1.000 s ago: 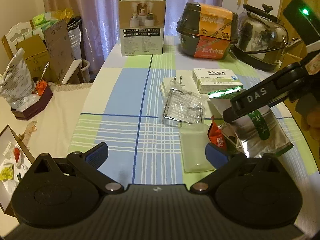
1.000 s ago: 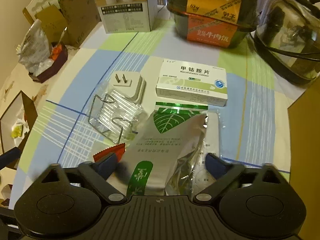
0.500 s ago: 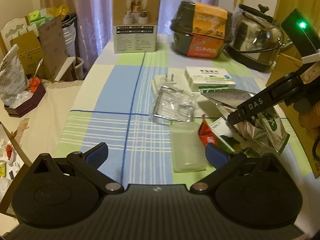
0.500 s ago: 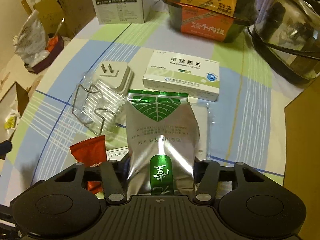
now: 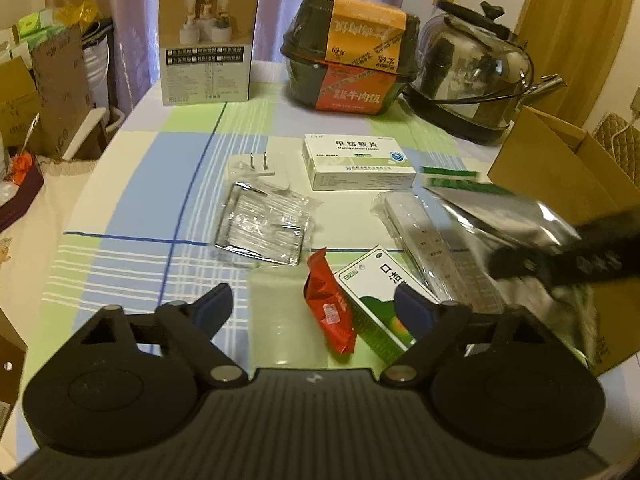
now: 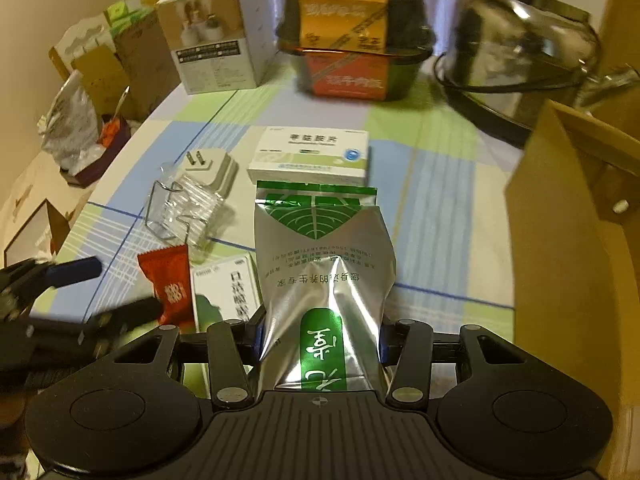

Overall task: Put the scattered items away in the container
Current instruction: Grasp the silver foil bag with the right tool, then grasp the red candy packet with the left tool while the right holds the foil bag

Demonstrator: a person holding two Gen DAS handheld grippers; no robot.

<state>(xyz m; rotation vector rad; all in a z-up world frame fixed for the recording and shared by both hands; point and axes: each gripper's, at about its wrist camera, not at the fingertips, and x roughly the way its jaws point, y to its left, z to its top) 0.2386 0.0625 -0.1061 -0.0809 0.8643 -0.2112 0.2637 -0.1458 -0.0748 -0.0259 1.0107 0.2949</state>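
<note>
Right tongs [image 6: 320, 340]: clenching on the silver and green foil pouch [image 6: 320, 264], lifting it clear of the table, pouch pointing forward along the fingers
Left tongs [image 5: 310, 308]: standing spread wide, gripping nothing, hovering low over the near part of the table [image 5: 132, 184]
Foil pouch in the left view [image 5: 500, 216]: hanging above the right side of the table, blurred, just beside the cardboard box [image 5: 576, 168]
Cardboard box in the right view [image 6: 572, 216]: sitting open at the right edge of the table, close to the pouch
Between the left fingers: frosted clear pouch [image 5: 280, 312], red sachet [image 5: 330, 308] and green and white carton [image 5: 376, 292] lying side by side
Mid table: wire rack in clear wrap [image 5: 264, 228] lying flat, touching the white plug adapter [image 5: 260, 168] behind it
White medicine box [image 5: 358, 160]: lying flat beyond the pouch
Far end: tall white product box [image 5: 206, 40], black and orange meal tub [image 5: 350, 52], steel kettle [image 5: 472, 72] standing in a row
</note>
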